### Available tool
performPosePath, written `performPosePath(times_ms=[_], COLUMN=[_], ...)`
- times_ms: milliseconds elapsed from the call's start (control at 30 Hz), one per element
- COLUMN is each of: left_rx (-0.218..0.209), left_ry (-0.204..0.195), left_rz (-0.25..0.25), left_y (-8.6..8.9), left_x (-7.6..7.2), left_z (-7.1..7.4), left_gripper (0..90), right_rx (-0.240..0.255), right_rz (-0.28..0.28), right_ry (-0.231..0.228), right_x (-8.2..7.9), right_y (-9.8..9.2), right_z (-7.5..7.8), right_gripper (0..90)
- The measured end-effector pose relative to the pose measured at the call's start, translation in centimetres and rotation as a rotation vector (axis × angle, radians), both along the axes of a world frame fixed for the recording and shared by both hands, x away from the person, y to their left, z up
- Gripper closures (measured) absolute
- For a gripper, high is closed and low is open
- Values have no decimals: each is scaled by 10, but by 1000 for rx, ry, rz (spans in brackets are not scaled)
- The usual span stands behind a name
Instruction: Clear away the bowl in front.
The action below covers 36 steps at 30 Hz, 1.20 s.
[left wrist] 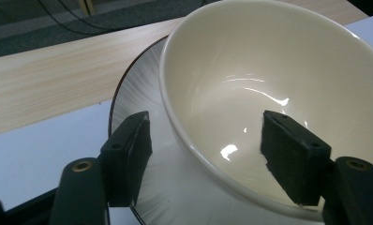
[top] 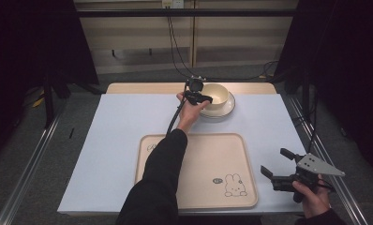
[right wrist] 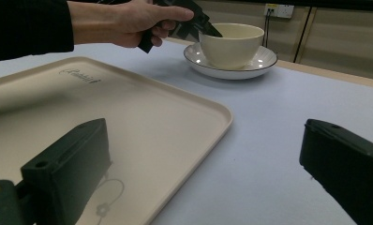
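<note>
Bowl: we see the cream bowl (top: 216, 96) standing upright on a plate (top: 228, 108) at the far side of the bench (top: 114, 136), just beyond the tray (top: 222, 150). It looks empty inside.

Left tongs: our left tongs (top: 201, 97) are at the bowl's near-left rim. In the left gripper view the jaws straddle that wall, one pad inside the bowl (left wrist: 250, 93), the other outside over the plate (left wrist: 142, 84). They stand moderately wide, and we see a gap on the outer side, so nothing is clamped yet.

Plate: pale with a dark rim, under the bowl and touching it; it rests on the bench's white sheet, near the bare wood strip at the far edge.

Tray: beige, with a rabbit drawing (top: 234, 185) at its near-right corner, lying flat and bare on the near half of the bench.

Right tongs: our right tongs (top: 274, 165) hover off the tray's near-right corner, well apart from the bowl. The jaws are spread wide and hold nothing; the right gripper view looks across the tray (right wrist: 166, 112) toward the bowl (right wrist: 231, 42).

Progress: we judge this an early stage. The reach to the bowl is done and the jaws are placed around its wall.

Left to do: closing on the rim, lifting, and, as we guess, carrying the bowl to the tray.
</note>
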<state>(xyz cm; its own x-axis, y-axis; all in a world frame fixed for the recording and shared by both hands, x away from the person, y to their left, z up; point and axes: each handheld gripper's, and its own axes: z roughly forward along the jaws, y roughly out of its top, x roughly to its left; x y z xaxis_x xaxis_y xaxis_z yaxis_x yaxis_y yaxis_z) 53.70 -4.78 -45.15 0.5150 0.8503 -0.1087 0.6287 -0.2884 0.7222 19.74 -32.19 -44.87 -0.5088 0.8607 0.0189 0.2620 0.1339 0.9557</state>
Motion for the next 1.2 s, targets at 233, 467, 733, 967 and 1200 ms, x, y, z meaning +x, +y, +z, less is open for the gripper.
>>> performPosePath(times_ms=[233,467,733,967,1200], left_rx=[-1,-33,-19,-36,-57], left_ry=[60,116,126,137,162], left_rz=[2,-12,16,27,46], left_y=[1,3,2,2,4], left_x=[3,4,3,3,3], left_z=[2,1,-1,-3,-5], left_gripper=[499,601,709,721,812], right_rx=[0,-5,-3,-5,-6], right_rz=[3,2,-1,-1,3], right_ry=[2,1,-1,0,-1], right_x=[0,0,0,0,0], right_y=[0,0,0,0,0], right_z=[0,0,0,0,0], right_gripper=[16,16,16,16,16])
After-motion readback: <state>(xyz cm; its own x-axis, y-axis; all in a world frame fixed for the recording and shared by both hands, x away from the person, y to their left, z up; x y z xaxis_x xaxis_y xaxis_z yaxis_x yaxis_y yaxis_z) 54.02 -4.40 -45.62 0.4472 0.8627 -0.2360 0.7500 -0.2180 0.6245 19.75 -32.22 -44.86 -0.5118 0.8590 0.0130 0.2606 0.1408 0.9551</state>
